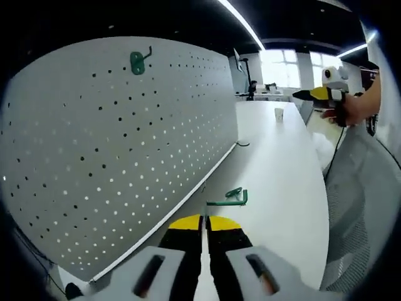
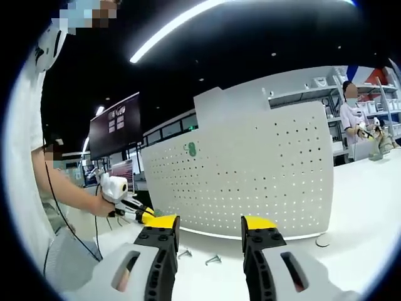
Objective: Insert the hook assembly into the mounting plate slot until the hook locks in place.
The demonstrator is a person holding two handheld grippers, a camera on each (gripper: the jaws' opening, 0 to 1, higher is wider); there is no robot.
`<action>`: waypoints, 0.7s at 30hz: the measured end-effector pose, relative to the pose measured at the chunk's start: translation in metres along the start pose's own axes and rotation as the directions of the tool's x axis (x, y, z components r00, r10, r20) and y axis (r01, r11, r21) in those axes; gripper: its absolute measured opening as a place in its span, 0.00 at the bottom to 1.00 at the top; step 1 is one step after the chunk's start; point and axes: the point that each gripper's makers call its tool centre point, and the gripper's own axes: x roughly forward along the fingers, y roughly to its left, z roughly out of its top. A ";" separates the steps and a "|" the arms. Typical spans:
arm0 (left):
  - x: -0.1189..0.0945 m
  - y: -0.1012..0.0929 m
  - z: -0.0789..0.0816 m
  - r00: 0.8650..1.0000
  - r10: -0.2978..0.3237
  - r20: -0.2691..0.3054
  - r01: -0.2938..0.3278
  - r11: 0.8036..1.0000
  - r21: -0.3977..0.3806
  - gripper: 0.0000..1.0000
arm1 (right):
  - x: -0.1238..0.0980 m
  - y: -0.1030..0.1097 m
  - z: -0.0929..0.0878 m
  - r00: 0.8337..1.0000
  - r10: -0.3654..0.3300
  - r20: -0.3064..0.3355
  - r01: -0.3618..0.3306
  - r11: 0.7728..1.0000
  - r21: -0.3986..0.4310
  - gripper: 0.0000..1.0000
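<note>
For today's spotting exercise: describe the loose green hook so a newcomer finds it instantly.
Start at the big white pegboard standing on the white table. Near its foot, just beyond the left gripper, lies the green hook. Unlike the mounted green hook high on the pegboard, it lies flat.

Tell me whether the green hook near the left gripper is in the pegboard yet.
Out. The green hook lies on the table, beside the pegboard.

Beyond the right hand-held gripper [image 2: 210, 232], two small metal hooks [image 2: 213, 258] on the worktop [image 2: 357, 207] are too small to make out. Its left jaw hides part of the left hand-held gripper [image 2: 141, 215].
</note>
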 end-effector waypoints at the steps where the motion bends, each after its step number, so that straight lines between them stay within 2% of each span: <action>1: -0.002 0.000 0.001 1.000 0.007 0.008 -0.007 1.000 -0.002 0.02 | 0.000 0.001 0.001 1.000 0.002 -0.002 -0.002 1.000 -0.004 0.37; 7: -0.015 -0.004 0.013 0.996 0.051 0.076 -0.048 0.998 -0.046 0.02 | 0.000 0.004 0.007 1.000 0.013 0.001 -0.013 1.000 -0.015 0.38; 8: -0.016 -0.007 0.013 0.995 0.049 0.083 -0.046 0.998 -0.041 0.02 | -0.001 0.004 0.007 1.000 0.011 0.001 -0.011 1.000 -0.015 0.38; 9: -0.017 -0.009 0.018 0.992 0.050 0.113 -0.051 0.999 -0.002 0.02 | -0.002 0.004 0.006 1.000 0.010 -0.001 -0.010 1.000 -0.014 0.38; 11: -0.017 -0.013 0.015 0.992 0.060 0.115 -0.050 0.995 -0.084 0.02 | -0.002 0.005 0.004 1.000 0.013 -0.005 -0.013 1.000 -0.013 0.38; 13: -0.018 -0.017 0.015 0.990 0.067 0.126 -0.060 0.997 -0.052 0.02 | -0.003 0.007 0.003 1.000 0.015 -0.010 -0.015 1.000 -0.014 0.37; 15: -0.019 -0.020 0.015 0.990 0.066 0.125 -0.058 0.996 -0.067 0.02 | -0.004 0.008 0.004 1.000 0.012 -0.005 -0.012 1.000 -0.012 0.37; 18: -0.024 -0.022 0.020 0.983 0.091 0.160 -0.075 0.992 -0.104 0.02 | -0.005 0.009 0.005 1.000 0.012 -0.001 -0.012 1.000 -0.012 0.37; 21: -0.027 -0.027 0.024 0.981 0.105 0.163 -0.093 0.992 -0.080 0.02 | -0.006 0.010 0.007 1.000 0.013 0.002 -0.013 1.000 -0.013 0.37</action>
